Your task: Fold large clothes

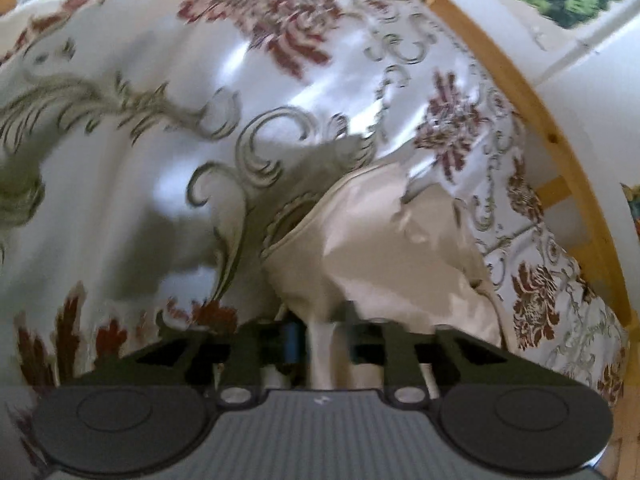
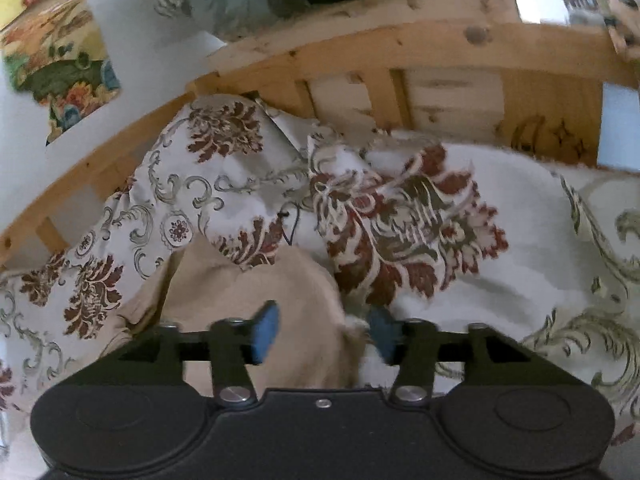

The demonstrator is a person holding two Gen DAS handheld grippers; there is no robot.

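Left claw [image 1: 320,336]: we see its two fingers drawn close together with a strip of beige cloth pinched between them; it is holding the garment.
Right claw [image 2: 322,334]: its blue pads [image 2: 266,330] stand apart with a clear gap; an edge of the beige cloth lies between them but we judge it not clamped.
Garment [image 1: 380,248]: a large beige piece of clothing, plain and slightly shiny, with a stitched seam along one edge. It is crumpled into peaks and creases, not yet flat.
Where it is: on a bed, lying on a white bedspread [image 1: 120,160] printed with dark red flowers and grey-green scrolls. From the right wrist view, the garment [image 2: 240,300] sits at the near edge, just below a rumpled patterned pillow [image 2: 224,172].
Surroundings: a pine bed frame [image 2: 400,44] curves behind the bedding; a colourful picture [image 2: 56,60] hangs on the white wall.
Step in hand: we judge that we are gathering two grip points so the cloth can be lifted and spread.
Doing it well: we would close the right claw on the beige edge only, clear of the bedspread beneath, then draw both claws apart evenly until the cloth is taut.
Risk: the bedspread is loose and could be caught along with the garment.
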